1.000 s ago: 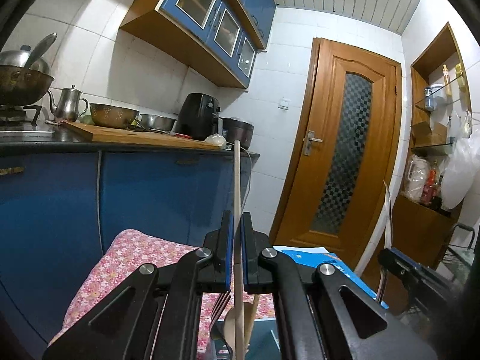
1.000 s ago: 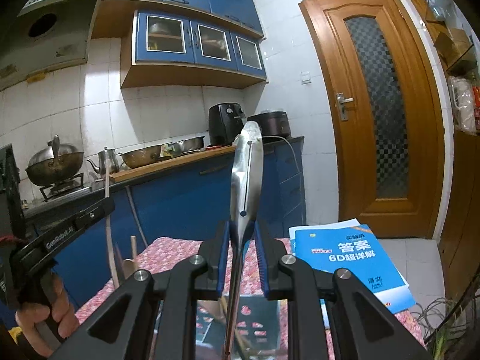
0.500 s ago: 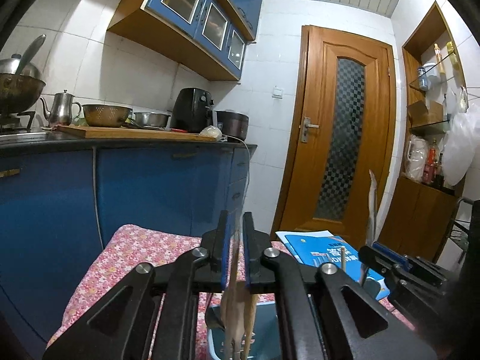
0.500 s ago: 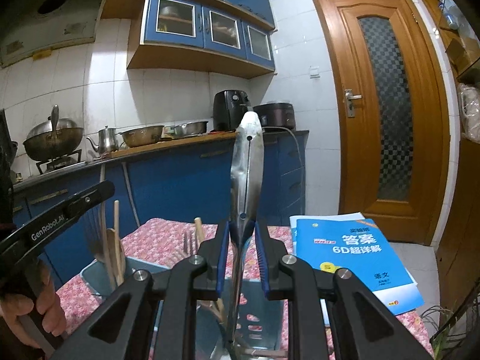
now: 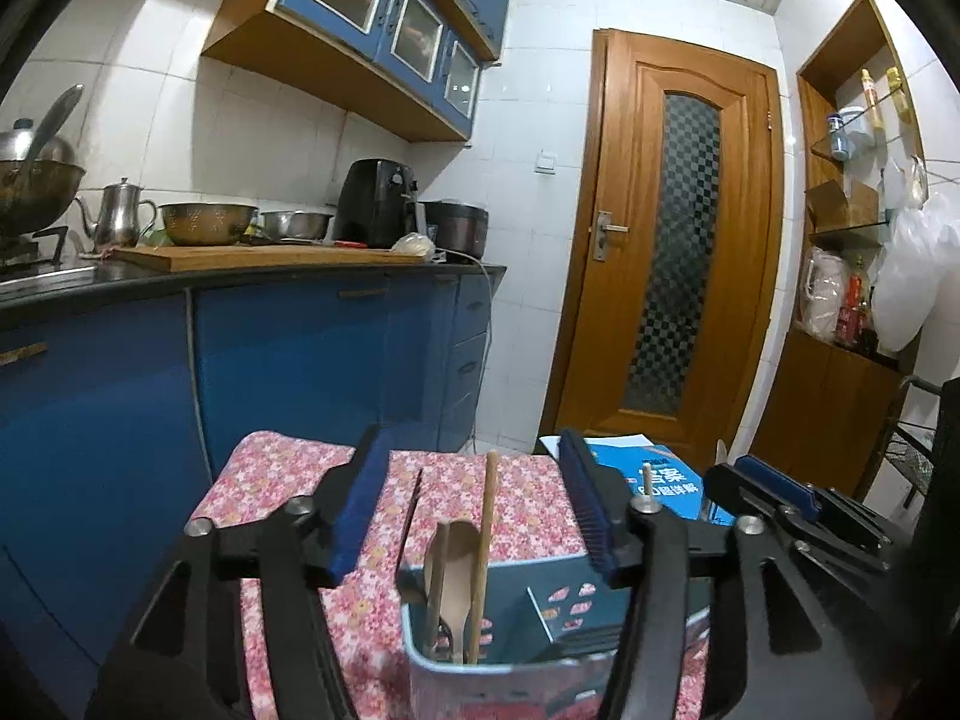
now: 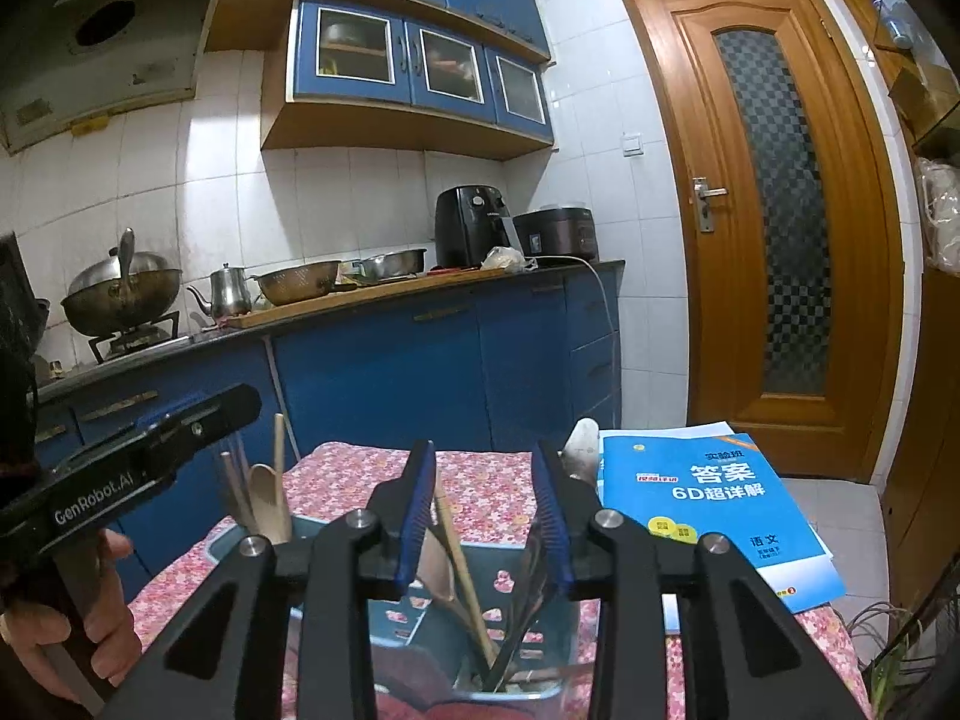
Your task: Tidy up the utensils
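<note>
A blue plastic utensil caddy (image 5: pixel 558 606) stands on a pink floral cloth (image 5: pixel 522 498). My left gripper (image 5: pixel 474 504) is open and empty above it; a wooden chopstick (image 5: pixel 483 546) and a wooden spoon (image 5: pixel 456 564) stand in the compartment below. My right gripper (image 6: pixel 483 510) is open and empty over the caddy (image 6: pixel 396 612). A metal utensil (image 6: pixel 581 447) leans in the caddy just behind its right finger, and wooden utensils (image 6: pixel 459 564) stand between the fingers. More wooden spoons (image 6: pixel 267 501) stand at the caddy's left end, under the left gripper (image 6: pixel 138 462).
A blue workbook (image 6: pixel 714 510) lies on the cloth to the right of the caddy. Blue kitchen cabinets (image 5: pixel 300 354) with a cluttered counter run along the left. A wooden door (image 5: pixel 678 252) is behind, and shelves (image 5: pixel 858 240) stand at the right.
Both grippers lowered over the caddy and opened. The left let go of the wooden chopstick and the right let go of the metal utensil; both now stand in the caddy.
</note>
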Available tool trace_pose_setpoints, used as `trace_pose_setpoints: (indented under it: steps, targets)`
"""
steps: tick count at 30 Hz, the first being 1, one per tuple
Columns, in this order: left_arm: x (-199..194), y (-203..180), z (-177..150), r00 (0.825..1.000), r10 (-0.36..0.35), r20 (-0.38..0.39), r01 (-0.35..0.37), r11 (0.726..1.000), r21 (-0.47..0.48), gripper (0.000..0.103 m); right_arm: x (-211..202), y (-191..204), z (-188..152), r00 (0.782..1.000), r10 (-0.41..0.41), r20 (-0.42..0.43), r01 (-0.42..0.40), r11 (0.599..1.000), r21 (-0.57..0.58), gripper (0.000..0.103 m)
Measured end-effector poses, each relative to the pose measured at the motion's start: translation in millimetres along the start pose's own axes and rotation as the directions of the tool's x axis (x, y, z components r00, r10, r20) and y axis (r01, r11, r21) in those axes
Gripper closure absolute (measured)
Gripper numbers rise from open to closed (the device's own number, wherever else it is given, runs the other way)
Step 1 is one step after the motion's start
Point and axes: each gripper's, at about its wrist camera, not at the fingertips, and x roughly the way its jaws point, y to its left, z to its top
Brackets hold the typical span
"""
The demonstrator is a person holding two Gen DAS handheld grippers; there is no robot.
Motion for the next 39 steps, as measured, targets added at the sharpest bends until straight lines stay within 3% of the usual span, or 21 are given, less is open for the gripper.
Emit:
trace_pose_setpoints:
  steps: [8,18,31,39]
  targets:
    - [-32.7,3.7,-6.6,0.998,0.049,-0.033,-0.050,0.999,-0.002,0.020,-33.4,10.9,-2.1,1.000,0.012,-0.001,-0.012,1.000,-0.004,0.056]
    - [-80.5,7.1,-19.4,0.993,0.077,-0.089,-0.080,0.996,-0.026,0.008,-83.3,22.5,-15.7,1.000,0.006,-0.014,-0.006,1.000,0.010,0.020]
    - [-133.8,5.9,-51.1,0.979,0.141,-0.148,-0.141,0.990,0.008,0.006,-134.8,34.5,-33.3,1.000,0.003,-0.029,-0.002,1.000,0.018,0.013]
    - [-160.2,6.2,-76.6,0.977,0.159,-0.144,-0.160,0.987,0.009,0.006,-152.7,36.9,-56.9,0.998,0.007,-0.065,-0.003,0.998,0.059,0.009]
